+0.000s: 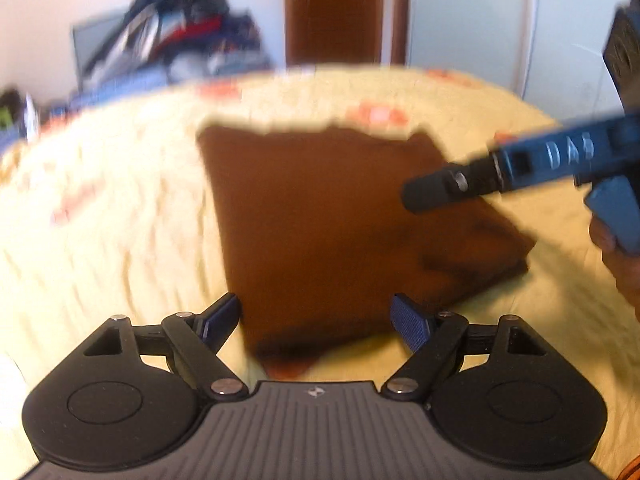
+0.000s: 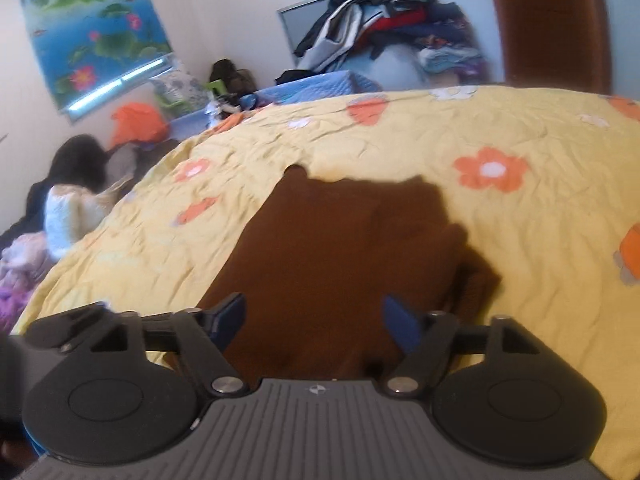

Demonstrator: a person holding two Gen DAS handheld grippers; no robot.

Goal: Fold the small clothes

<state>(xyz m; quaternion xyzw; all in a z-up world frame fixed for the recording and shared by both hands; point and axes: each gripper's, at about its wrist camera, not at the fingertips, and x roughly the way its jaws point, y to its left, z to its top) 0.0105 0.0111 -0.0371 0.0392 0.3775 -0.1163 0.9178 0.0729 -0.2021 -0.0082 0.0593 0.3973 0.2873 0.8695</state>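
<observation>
While folded, the brown garment (image 2: pixel 340 264) lies before the open right hand-held gripper (image 2: pixel 314 322).

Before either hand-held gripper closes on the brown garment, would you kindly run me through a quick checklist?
1. Left hand-held gripper open, nothing between its pads: ok.
2. Right hand-held gripper open and empty: ok.
3. Brown garment lying flat on the yellow bedspread: ok.
4. Garment edges squared: not ok, a layer sticks out at the right side.
5. Pads touching the cloth: cannot tell.
6. Left view sharp enough to judge alignment: not ok, blurred.
</observation>
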